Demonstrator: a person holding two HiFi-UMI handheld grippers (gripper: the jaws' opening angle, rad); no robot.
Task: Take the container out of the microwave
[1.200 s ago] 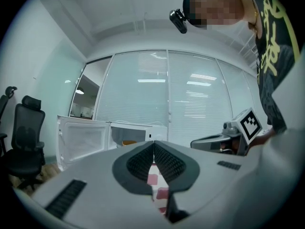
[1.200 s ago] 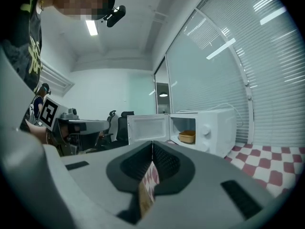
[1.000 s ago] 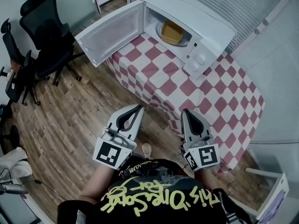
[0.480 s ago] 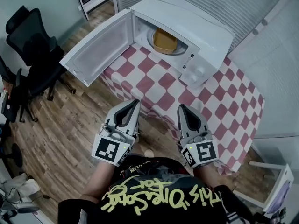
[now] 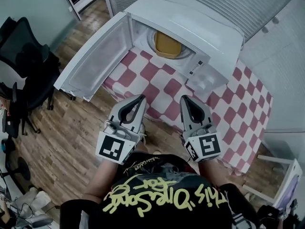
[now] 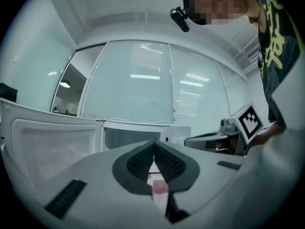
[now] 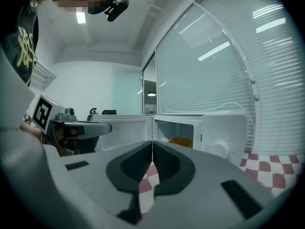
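Observation:
A white microwave (image 5: 190, 23) stands on a table with a red-and-white checked cloth (image 5: 228, 109), its door (image 5: 95, 56) swung wide to the left. Inside sits a yellow container (image 5: 167, 45) on a round plate; in the right gripper view the container (image 7: 181, 140) shows in the open cavity. My left gripper (image 5: 141, 98) and right gripper (image 5: 185, 99) are side by side in front of the table's near edge, both shut and holding nothing, well short of the microwave. The left gripper (image 6: 154, 142) faces the open door, and the right gripper (image 7: 152, 143) points toward the cavity.
Black office chairs (image 5: 24, 66) stand on the wooden floor at the left. The open door overhangs the floor left of the table. A white frame (image 5: 281, 180) stands at the lower right. Window blinds (image 5: 248, 4) run behind the microwave.
The microwave and table have drawn nearer and larger in the head view. Both grippers have advanced together toward the table, staying shut.

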